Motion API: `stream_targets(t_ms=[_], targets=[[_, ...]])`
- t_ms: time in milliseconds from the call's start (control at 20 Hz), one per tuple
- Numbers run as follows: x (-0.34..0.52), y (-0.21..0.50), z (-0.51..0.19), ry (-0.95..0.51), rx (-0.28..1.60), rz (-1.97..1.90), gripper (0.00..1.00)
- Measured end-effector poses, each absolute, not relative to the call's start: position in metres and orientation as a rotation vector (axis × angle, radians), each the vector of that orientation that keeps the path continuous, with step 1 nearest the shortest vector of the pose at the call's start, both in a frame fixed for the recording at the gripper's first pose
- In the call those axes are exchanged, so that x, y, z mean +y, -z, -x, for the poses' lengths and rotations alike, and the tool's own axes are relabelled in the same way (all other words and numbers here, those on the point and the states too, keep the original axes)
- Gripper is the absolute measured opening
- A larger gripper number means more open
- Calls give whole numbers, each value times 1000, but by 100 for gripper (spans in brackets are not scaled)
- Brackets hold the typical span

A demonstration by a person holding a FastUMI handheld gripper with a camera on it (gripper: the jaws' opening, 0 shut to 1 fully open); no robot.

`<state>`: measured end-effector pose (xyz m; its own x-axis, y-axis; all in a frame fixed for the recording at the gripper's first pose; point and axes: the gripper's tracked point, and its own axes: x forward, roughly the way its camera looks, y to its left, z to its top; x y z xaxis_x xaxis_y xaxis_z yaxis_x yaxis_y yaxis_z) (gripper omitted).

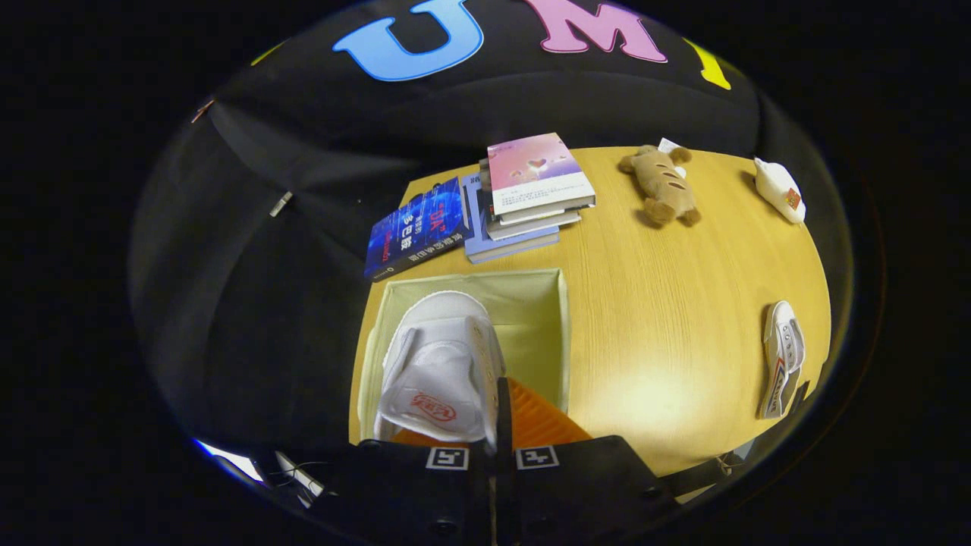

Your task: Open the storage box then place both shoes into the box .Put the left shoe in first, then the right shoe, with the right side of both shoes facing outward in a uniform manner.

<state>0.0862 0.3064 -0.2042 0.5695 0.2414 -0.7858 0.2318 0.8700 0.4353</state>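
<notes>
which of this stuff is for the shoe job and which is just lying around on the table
For the job:
- open storage box
- white shoe gripped by the gripper over the box
- second white shoe on the table, beyond the box

Just lying about:
- stack of books
- blue book
- plush toy
- small white item at the table's far corner
</notes>
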Motion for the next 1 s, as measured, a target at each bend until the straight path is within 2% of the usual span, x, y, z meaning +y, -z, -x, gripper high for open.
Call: stream_targets(t_ms=[150,350,500,600,750,800,950,1000], targets=[[326,221,-92,53,1027,-547,8],[347,229,-107,49,1040,-556,9],[355,236,-105,48,1077,-581,13],[363,238,-108,26,1080,-595,20],[377,231,-108,-25,1074,-613,41],[382,227,-116,-48,1044,-625,42],[372,201,-120,-89,970,-556,90],[367,194,-120,-106,951,-535,95]])
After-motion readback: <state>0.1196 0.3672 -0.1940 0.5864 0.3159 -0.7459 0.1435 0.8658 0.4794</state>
